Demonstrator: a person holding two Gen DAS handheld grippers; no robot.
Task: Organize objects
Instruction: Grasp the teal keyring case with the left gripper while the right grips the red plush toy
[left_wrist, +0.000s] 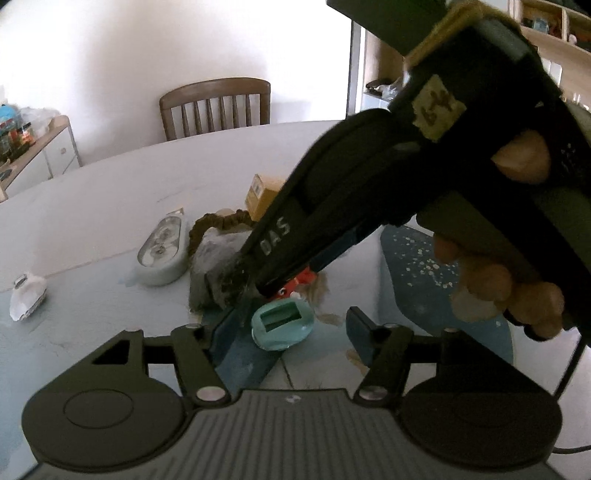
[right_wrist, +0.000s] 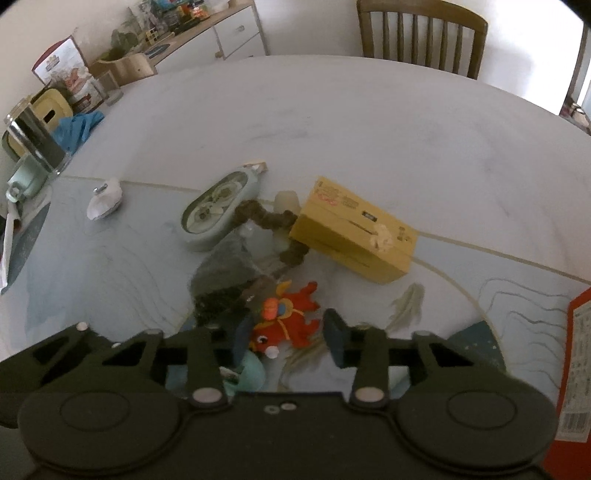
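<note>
Red fish toy, right gripper astride

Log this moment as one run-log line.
left claw: open over teal cap | right claw: open around red fish toy | yellow box: untouched

1. The round table has a pale top, with a light blue patterned mat covering the part nearest the right gripper's camera.
2. Just ahead of that gripper's fingers lies a red fish toy, with a teal plastic piece below it, close to the camera.
3. Left of the toy sits a grey crumpled bag.
4. Further ahead, a pale oval case lies tilted, and a brown fabric cord runs from beside it to a yellow cardboard box on the right.
5. Far left ahead rests a small white object, apart from the rest.
6. A red box lies at the right edge.
</note>
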